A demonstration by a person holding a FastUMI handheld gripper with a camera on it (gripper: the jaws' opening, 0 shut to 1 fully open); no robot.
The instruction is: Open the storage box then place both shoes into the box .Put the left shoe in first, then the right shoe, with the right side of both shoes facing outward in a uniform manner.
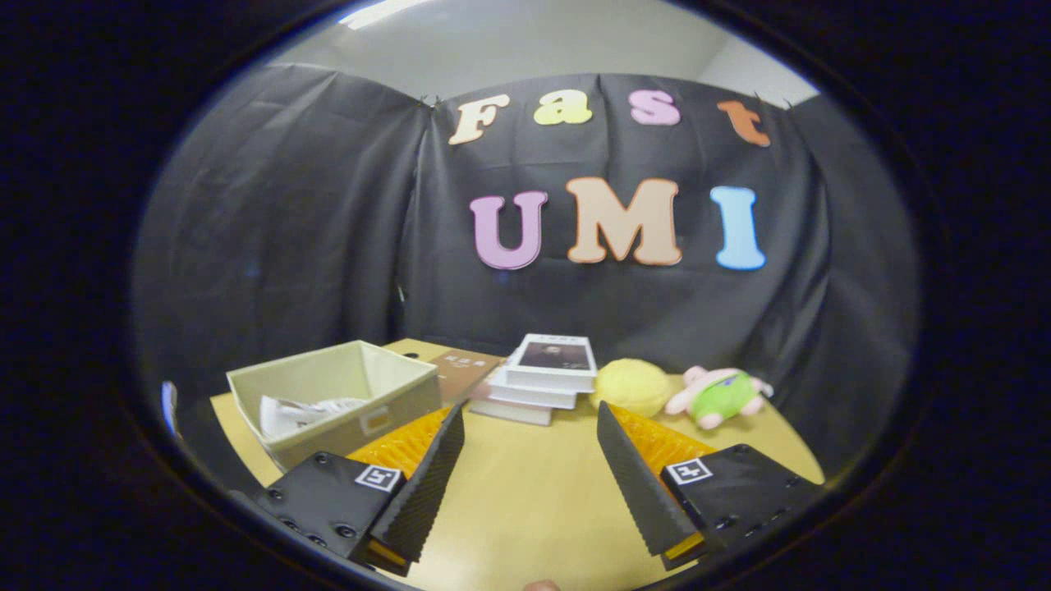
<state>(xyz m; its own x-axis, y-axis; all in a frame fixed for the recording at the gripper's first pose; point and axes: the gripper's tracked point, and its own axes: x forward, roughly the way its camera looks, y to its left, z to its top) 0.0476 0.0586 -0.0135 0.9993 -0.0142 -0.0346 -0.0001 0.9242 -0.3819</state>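
Claw [530,451] spread wide, empty, level above table [525,501], storage box [345,394] beside left finger.

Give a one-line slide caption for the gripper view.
Open gripper above table, nothing between jaws; open storage box beside stacked books.

no legible text on anything

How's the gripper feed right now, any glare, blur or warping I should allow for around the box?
Gripper view: strong fisheye bending, so the table edge and wall curve; lighting even, no glare on the box; the box, books and plush toy are a little soft but readable; light dims toward the rim of the view; the gripper fingers are open over bare table, holding nothing.
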